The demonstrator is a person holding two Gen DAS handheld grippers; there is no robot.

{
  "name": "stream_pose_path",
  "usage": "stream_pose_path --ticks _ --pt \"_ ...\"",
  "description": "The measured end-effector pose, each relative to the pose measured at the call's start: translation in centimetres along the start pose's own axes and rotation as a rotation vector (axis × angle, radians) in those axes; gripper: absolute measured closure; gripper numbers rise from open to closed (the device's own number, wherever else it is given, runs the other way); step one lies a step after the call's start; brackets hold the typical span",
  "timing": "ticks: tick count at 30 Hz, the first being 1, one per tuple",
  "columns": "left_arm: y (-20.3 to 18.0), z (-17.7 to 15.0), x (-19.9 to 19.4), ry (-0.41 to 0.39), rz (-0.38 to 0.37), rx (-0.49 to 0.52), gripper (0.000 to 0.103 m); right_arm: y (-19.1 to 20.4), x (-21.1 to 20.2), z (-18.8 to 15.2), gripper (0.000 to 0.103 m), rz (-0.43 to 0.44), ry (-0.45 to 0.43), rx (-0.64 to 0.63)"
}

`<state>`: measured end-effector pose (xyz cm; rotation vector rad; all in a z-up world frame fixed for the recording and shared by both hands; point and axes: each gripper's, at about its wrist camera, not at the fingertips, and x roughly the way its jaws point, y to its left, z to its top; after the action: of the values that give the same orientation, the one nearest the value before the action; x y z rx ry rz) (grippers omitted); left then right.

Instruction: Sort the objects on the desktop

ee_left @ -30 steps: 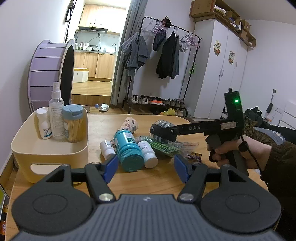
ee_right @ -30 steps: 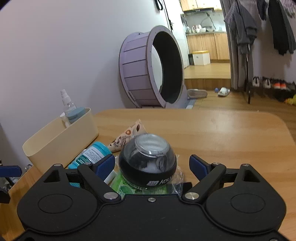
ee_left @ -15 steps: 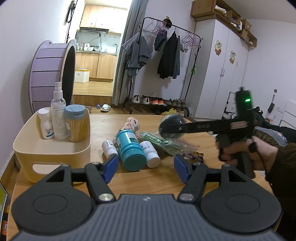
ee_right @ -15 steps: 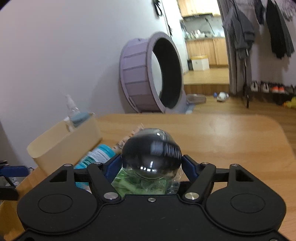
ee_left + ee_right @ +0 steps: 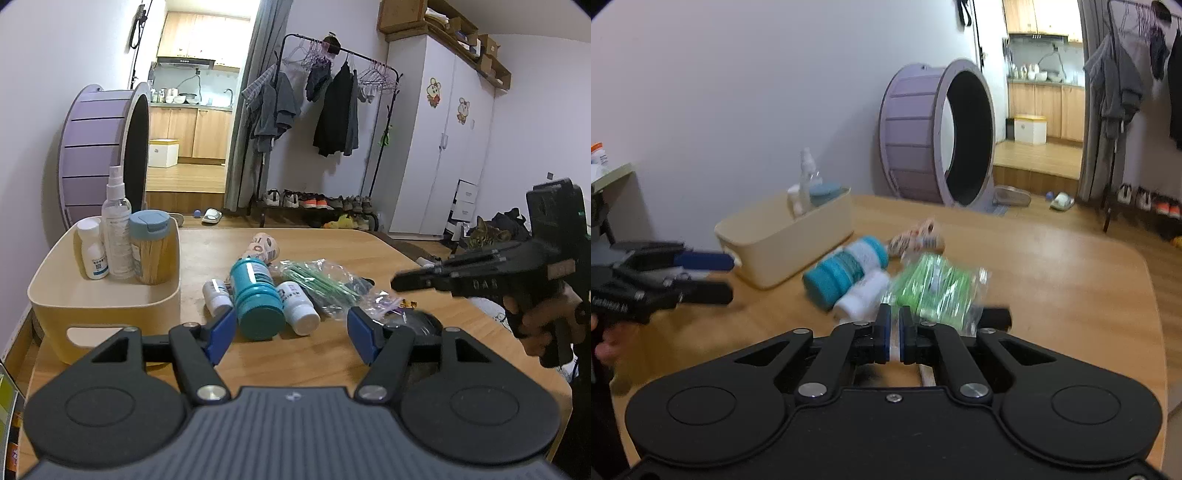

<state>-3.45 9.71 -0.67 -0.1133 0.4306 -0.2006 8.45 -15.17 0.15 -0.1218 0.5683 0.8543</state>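
Note:
A teal bottle (image 5: 258,295) lies on the wooden table with two small white bottles (image 5: 299,306) beside it and a bag of green sticks (image 5: 321,284) to its right. A black ball (image 5: 417,323) rests on the table behind my left gripper's right finger. My left gripper (image 5: 291,332) is open and empty, just short of the teal bottle. My right gripper (image 5: 890,334) is shut with nothing between its pads, above the table near the green bag (image 5: 934,288); it also shows in the left wrist view (image 5: 410,284).
A cream bin (image 5: 74,295) at the left holds a spray bottle (image 5: 116,232), a white bottle and a jar of sticks. A patterned roll (image 5: 262,247) lies behind the pile. A purple wheel (image 5: 99,155) stands beyond the table.
The black ball has slipped out of my right gripper and now lies on the table. The right gripper's jaws have closed together and it has swung back and to the right.

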Motion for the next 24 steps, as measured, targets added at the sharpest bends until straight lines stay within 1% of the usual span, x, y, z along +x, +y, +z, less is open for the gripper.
stream_pose_path --ticks 2,3,5,6,7,9,10,11,12,13,14,15,16,17,19,20,21,22,23,24 --pt "-0.3 -0.1 0.1 0.006 -0.012 0.008 0.038 0.1 -0.2 -0.6 0.096 0.002 0.009 0.005" --pt "-0.4 -0.2 0.1 0.015 -0.024 0.006 0.038 0.2 -0.4 -0.9 0.094 0.005 0.010 0.008" --pt "-1.0 -0.4 0.2 0.059 -0.121 -0.005 0.038 0.5 -0.8 -1.3 0.088 0.008 0.008 0.014" --pt "-1.5 -0.5 0.3 0.102 -0.191 0.004 0.037 0.5 -1.2 -1.5 0.078 0.005 -0.002 0.023" --pt "-2.2 -0.7 0.3 0.153 -0.265 0.017 0.037 0.4 -1.7 -1.7 0.066 0.008 -0.016 0.038" --pt "-3.6 -1.3 -0.3 0.230 -0.375 0.039 0.037 -0.1 -2.9 -2.2 0.055 0.026 -0.043 0.079" --pt "-4.3 -1.7 -0.8 0.243 -0.407 0.057 0.036 -0.3 -3.6 -2.5 0.047 0.035 -0.050 0.104" --pt "-5.0 -2.3 -1.5 0.245 -0.421 0.068 0.033 -0.4 -4.4 -2.9 0.041 0.035 -0.048 0.126" --pt "-5.8 -2.8 -2.1 0.246 -0.432 0.076 0.022 -0.3 -5.5 -3.5 0.032 0.030 -0.057 0.141" --pt "-6.5 -3.4 -2.8 0.246 -0.443 0.084 0.019 -0.3 -6.6 -4.1 0.031 0.025 -0.085 0.151" --pt "-7.5 -4.0 -3.6 0.231 -0.457 0.117 0.018 -0.3 -7.6 -4.9 0.031 0.014 -0.106 0.174" --pt "-8.5 -4.6 -4.4 0.210 -0.473 0.157 0.012 -0.3 -8.3 -5.9 0.031 0.010 -0.116 0.212" --pt "-9.3 -5.2 -4.6 0.193 -0.473 0.184 0.002 -0.2 -8.9 -6.8 0.031 0.023 -0.129 0.246" --pt "-10.2 -5.7 -4.6 0.177 -0.469 0.207 0.000 -0.2 -9.4 -7.7 0.031 0.041 -0.149 0.278" --pt "-11.8 -6.7 -4.7 0.145 -0.460 0.251 0.000 -0.5 -9.5 -8.3 0.031 0.054 -0.174 0.302" --pt "-12.3 -7.3 -4.0 0.151 -0.373 0.302 0.002 -0.6 -9.5 -8.3 0.031 0.052 -0.181 0.308" --pt "-12.7 -7.9 -3.2 0.164 -0.259 0.361 0.028 -0.8 -9.5 -8.2 0.031 0.051 -0.188 0.316" --pt "-13.1 -8.4 -2.3 0.176 -0.145 0.420 0.038 -1.1 -9.5 -8.2 0.031 0.056 -0.193 0.326" --pt "-12.4 -8.2 -1.7 0.185 -0.115 0.382 0.039 -1.3 -9.5 -8.3 0.031 0.060 -0.196 0.330" --pt "-11.3 -7.8 -1.1 0.193 -0.113 0.313 0.040 -1.4 -9.5 -8.4 0.031 0.062 -0.201 0.331"
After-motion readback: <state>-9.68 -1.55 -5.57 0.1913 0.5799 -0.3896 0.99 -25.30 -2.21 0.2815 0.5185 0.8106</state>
